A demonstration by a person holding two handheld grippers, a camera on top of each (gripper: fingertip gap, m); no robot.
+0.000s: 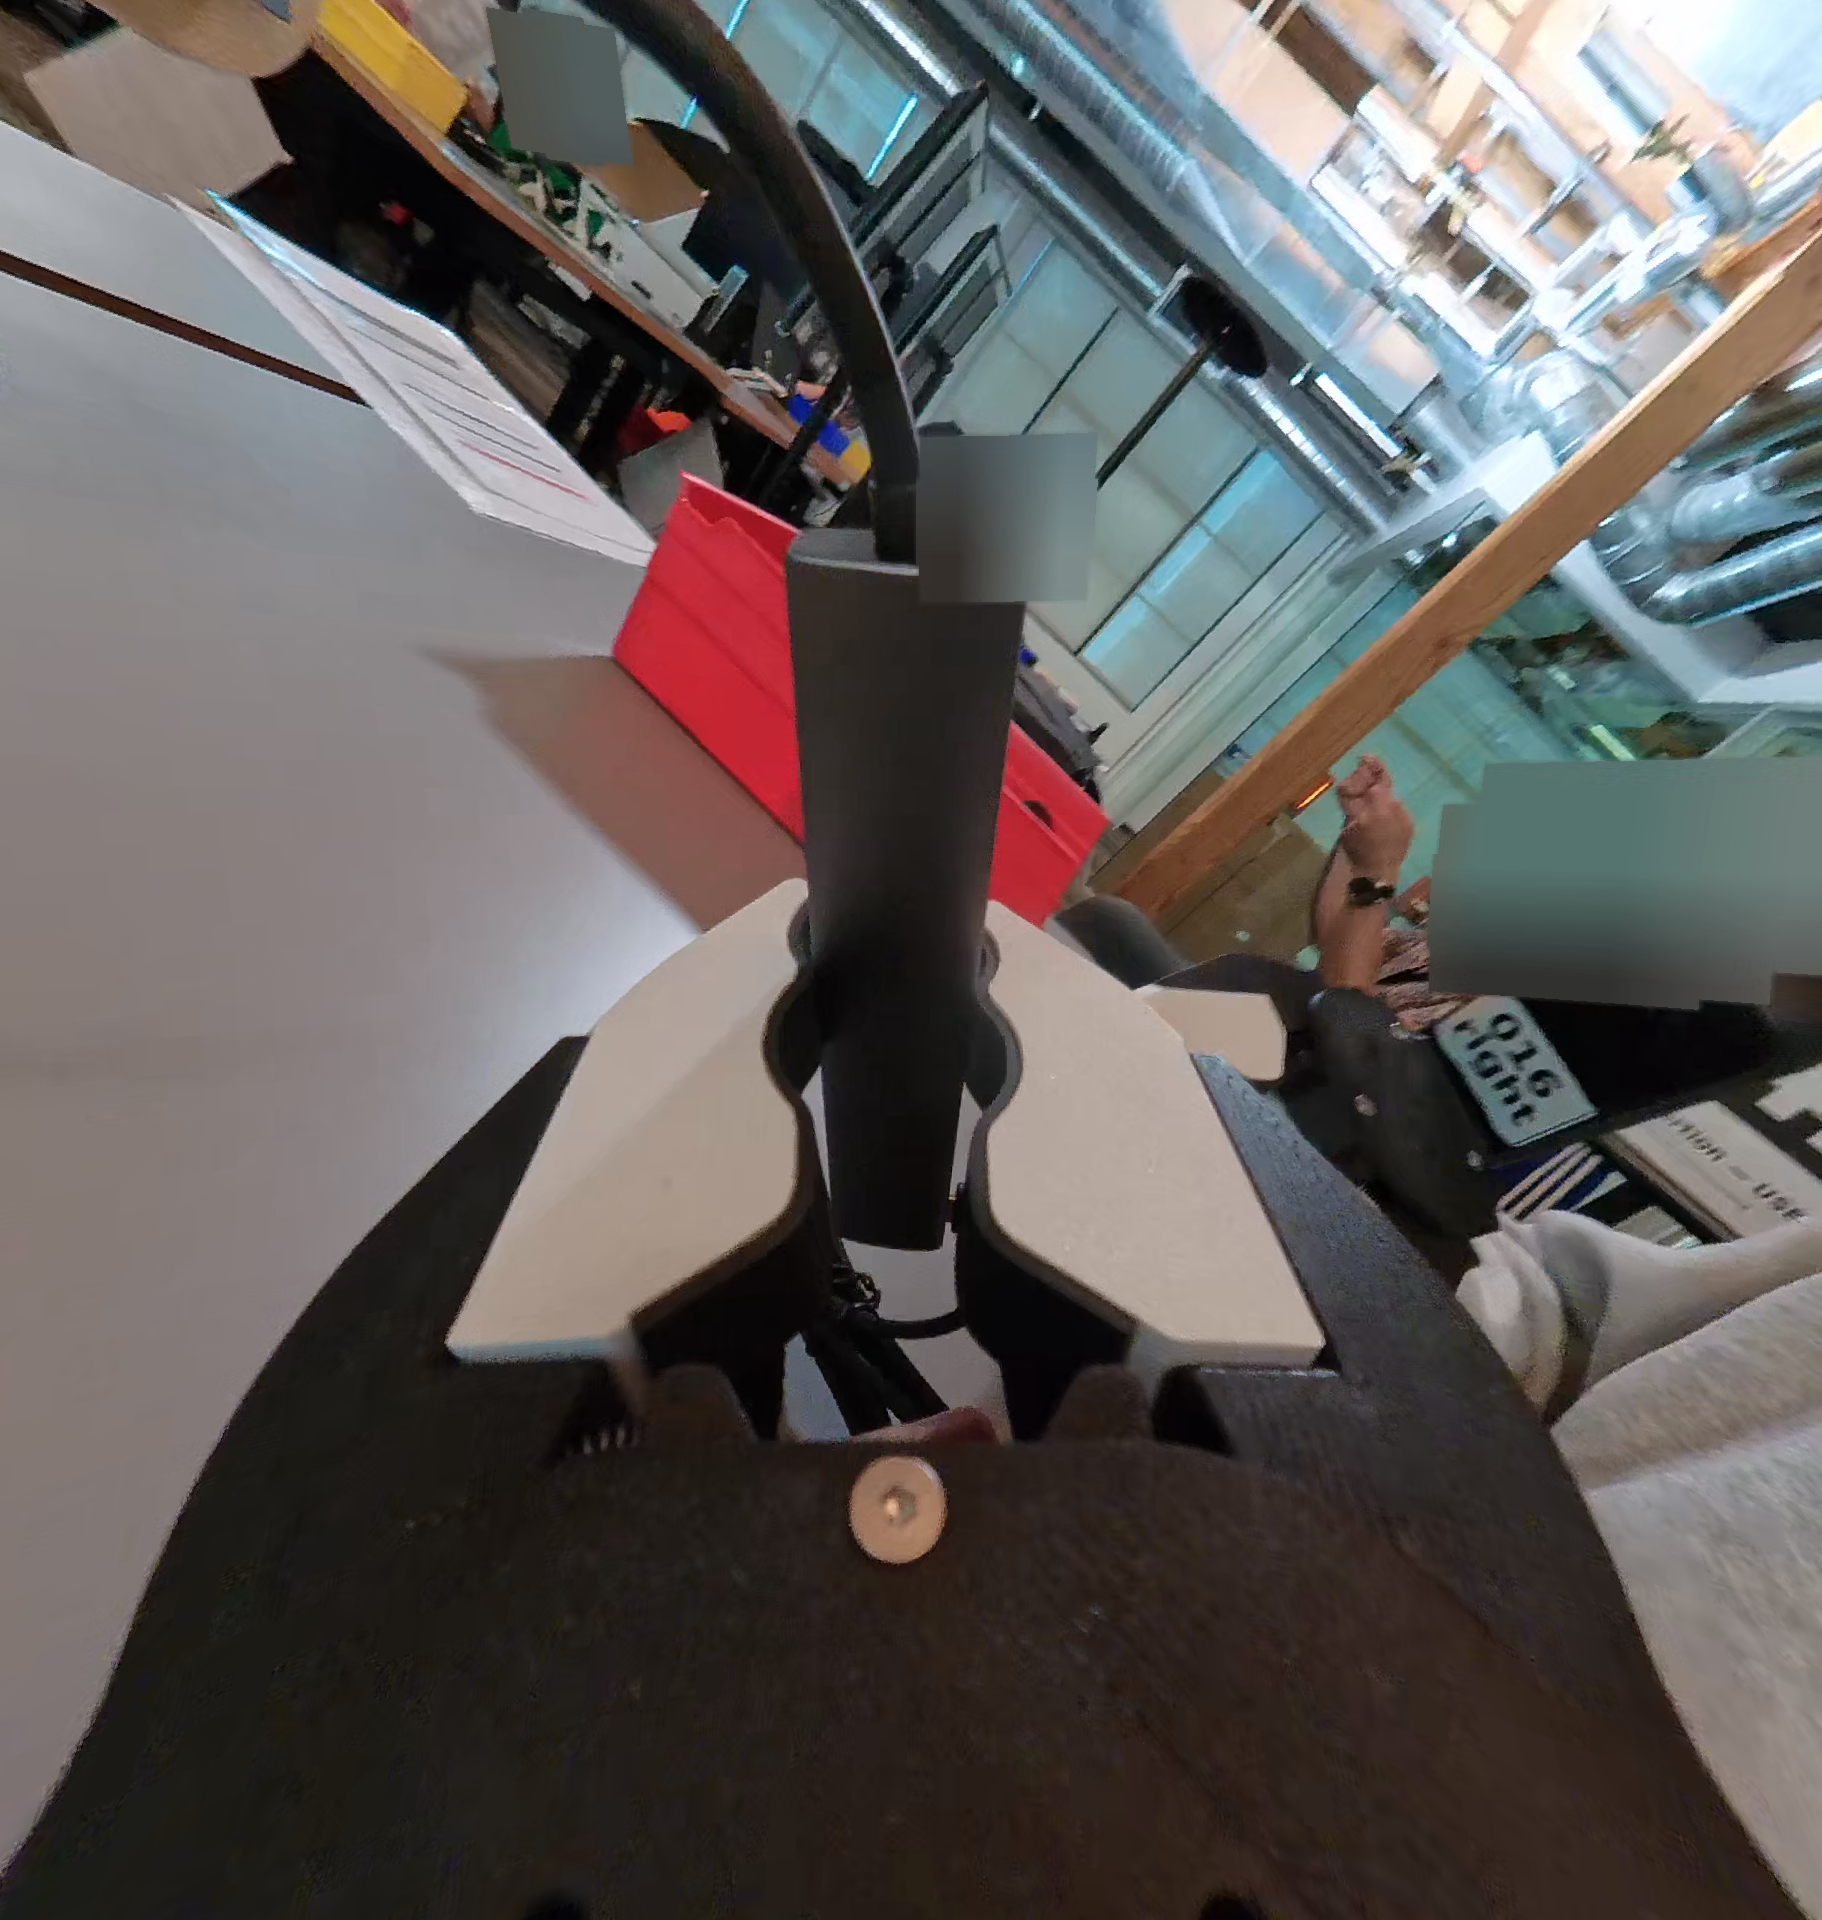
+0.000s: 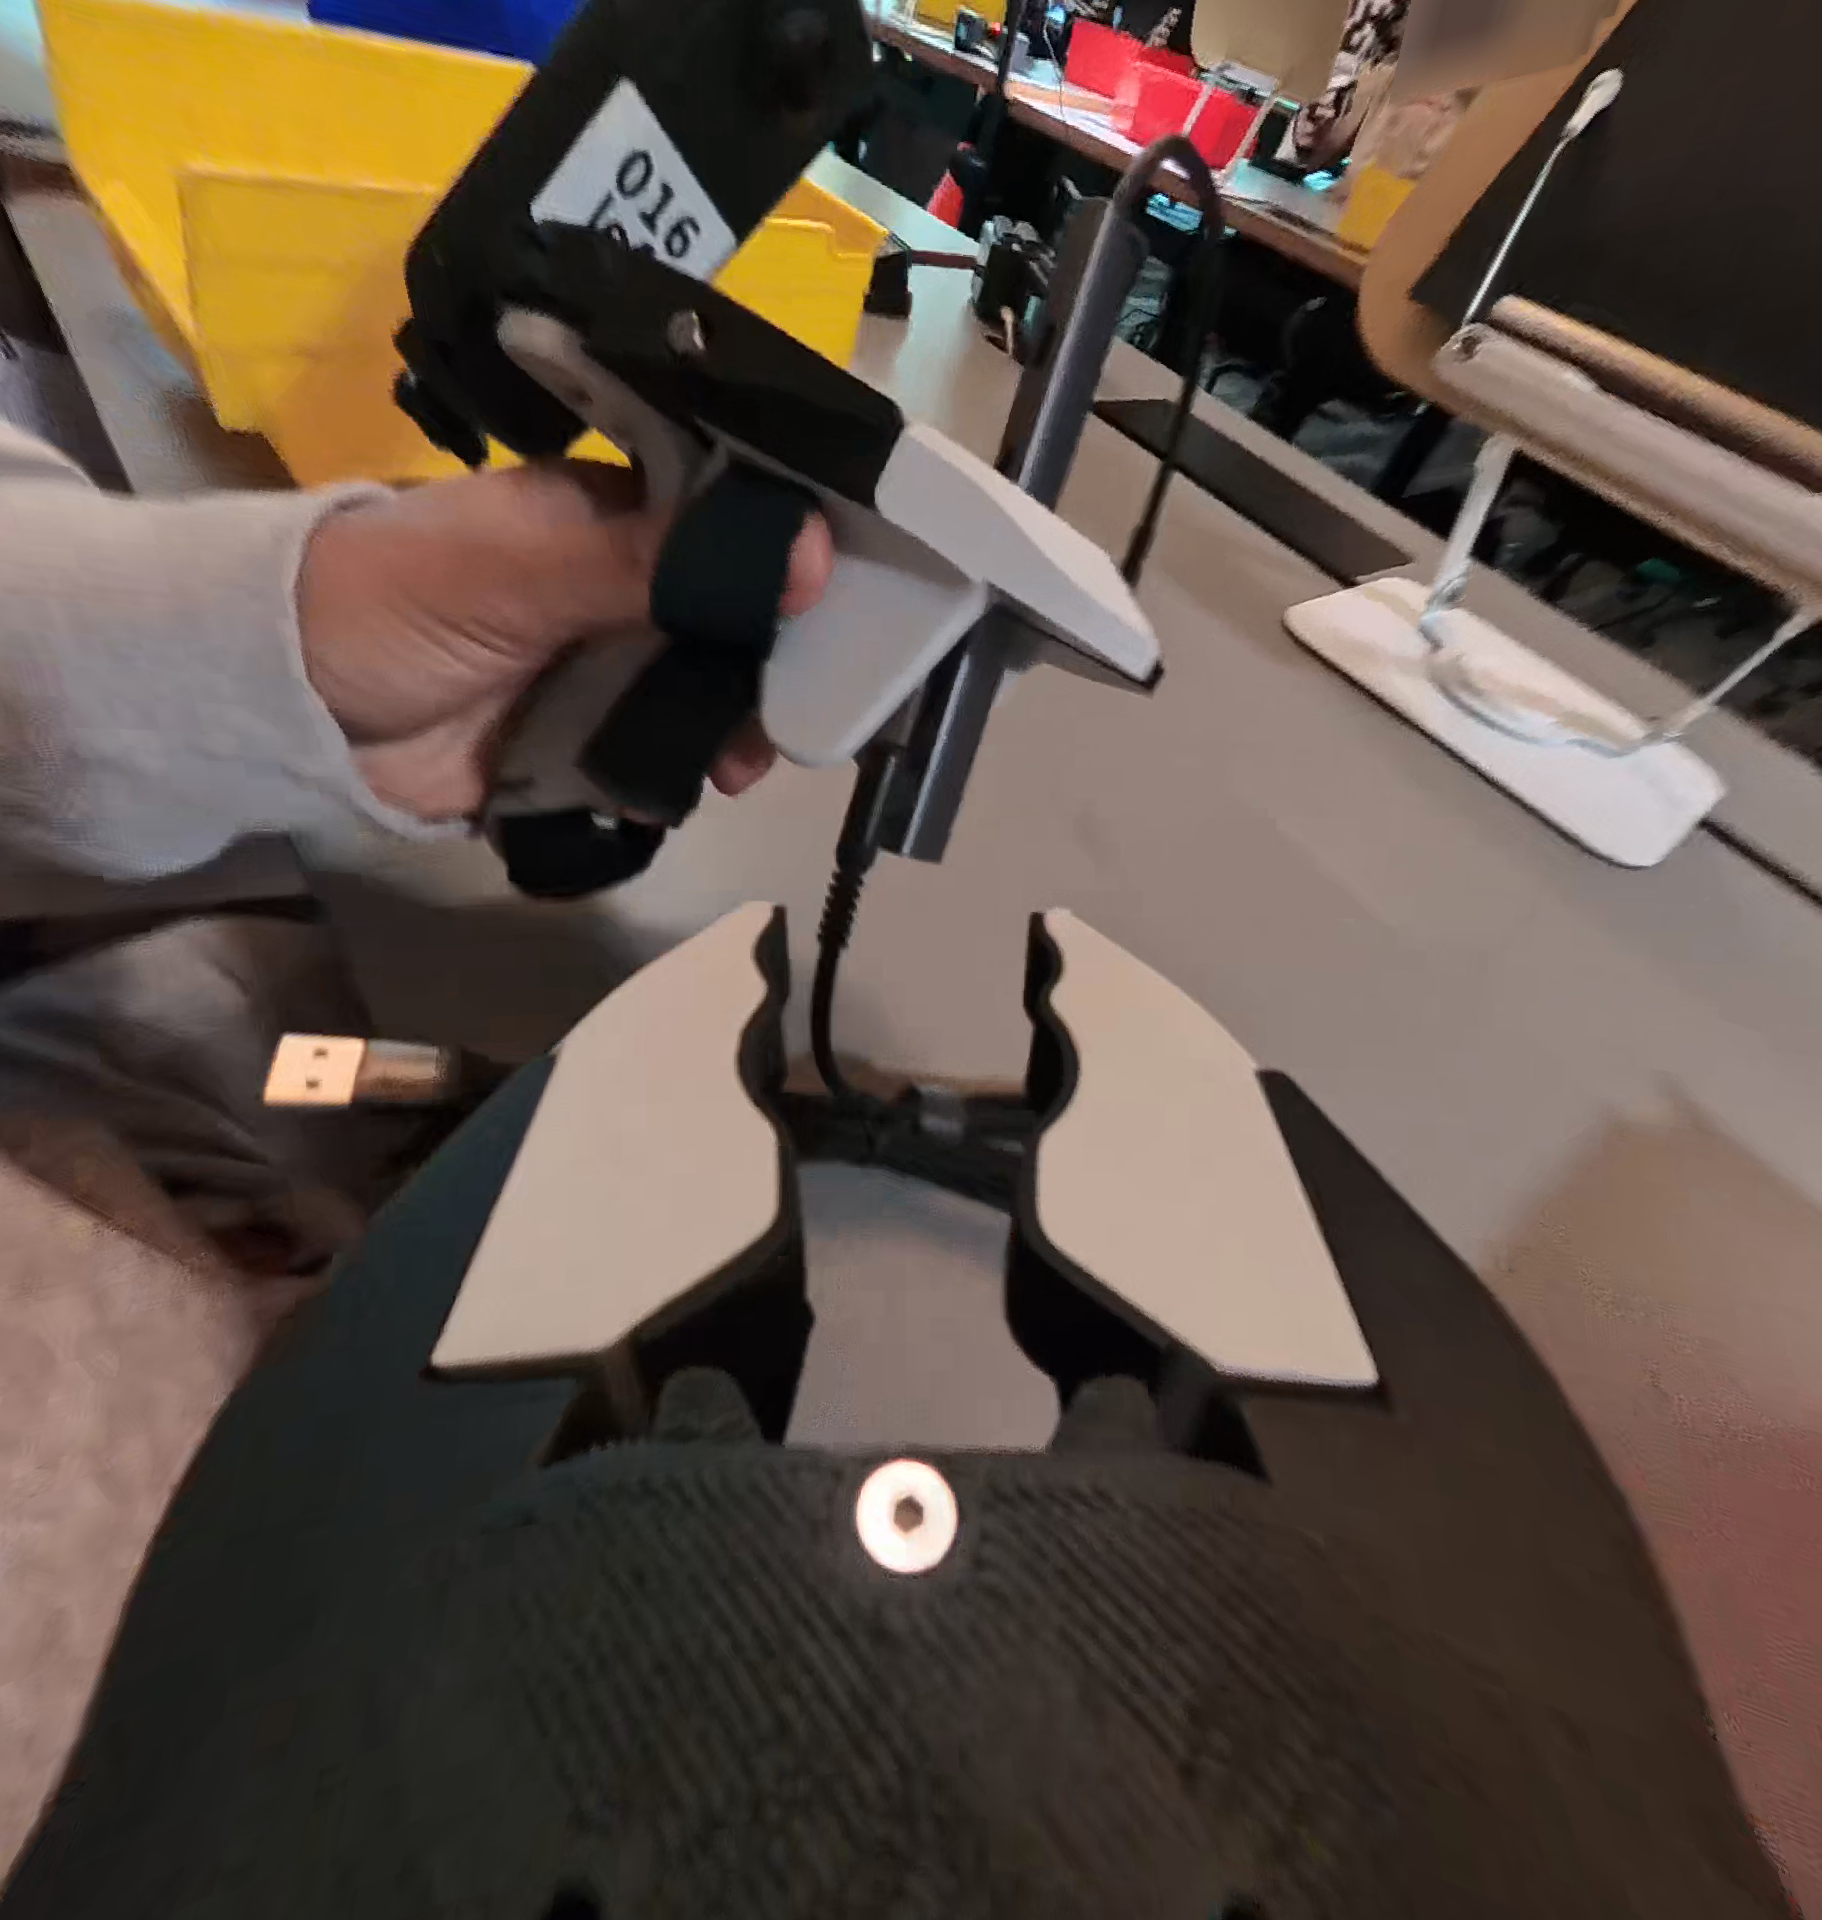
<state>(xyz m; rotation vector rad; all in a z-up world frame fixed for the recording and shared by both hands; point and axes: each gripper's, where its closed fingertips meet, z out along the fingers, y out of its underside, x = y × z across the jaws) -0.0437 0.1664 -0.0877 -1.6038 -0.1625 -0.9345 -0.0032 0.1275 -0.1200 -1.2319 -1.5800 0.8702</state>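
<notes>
My left gripper [image 1: 891, 935] is shut on a slim dark grey bar [image 1: 902, 727] that stands upright between its fingers, with a black cable [image 1: 782, 135] curving out of its far end. In the right wrist view, a hand holds that gripper [image 2: 990, 623] with the bar [image 2: 1073, 343] above the grey table. A thin black cable [image 2: 834, 997] hangs from the bar's lower end and runs down between the fingers of my right gripper [image 2: 902, 925]. My right gripper is open. A cable bundle [image 2: 907, 1127] lies between its finger bases. A USB plug [image 2: 315, 1070] lies to its left.
Yellow bins [image 2: 263, 260] stand at the back left. A white stand with a wire frame [image 2: 1509, 707] is at the right. A red bin [image 1: 709, 644] and a printed sheet [image 1: 450, 416] lie at the grey table's [image 1: 211, 831] far edge. A seated person's arm [image 1: 1374, 852] is beyond. Spacing between my two grippers at the tips: around 7 cm.
</notes>
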